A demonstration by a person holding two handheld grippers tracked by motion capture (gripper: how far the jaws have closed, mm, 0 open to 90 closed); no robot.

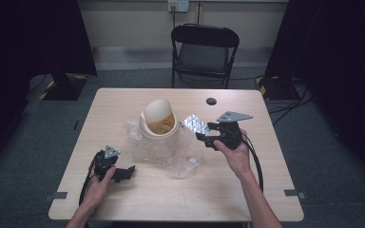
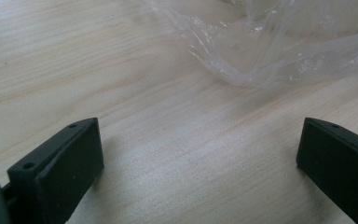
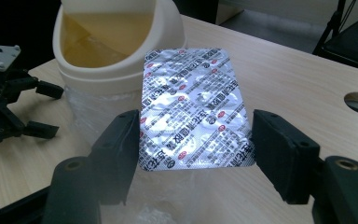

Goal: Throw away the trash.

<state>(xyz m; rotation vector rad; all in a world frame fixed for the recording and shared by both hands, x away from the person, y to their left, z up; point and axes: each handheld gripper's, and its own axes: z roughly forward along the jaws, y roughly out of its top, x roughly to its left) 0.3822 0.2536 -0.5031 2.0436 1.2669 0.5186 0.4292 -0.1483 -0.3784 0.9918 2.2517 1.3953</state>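
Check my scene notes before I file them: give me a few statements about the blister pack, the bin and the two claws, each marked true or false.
1. The right claw holds a silver blister pack by its side edges. True.
2. The blister pack already lies inside the bin. False: it is in the air beside the bin, in the right claw.
3. The left claw is shut on the plastic bag. False: its jaws stand wide apart over bare table, short of the bag.
4. The bin's swing lid is tilted, showing the opening. True.
5. The bin stands on the clear plastic bag. True.
6. A folding chair stands at the person's side of the table. False: it stands at the far side.
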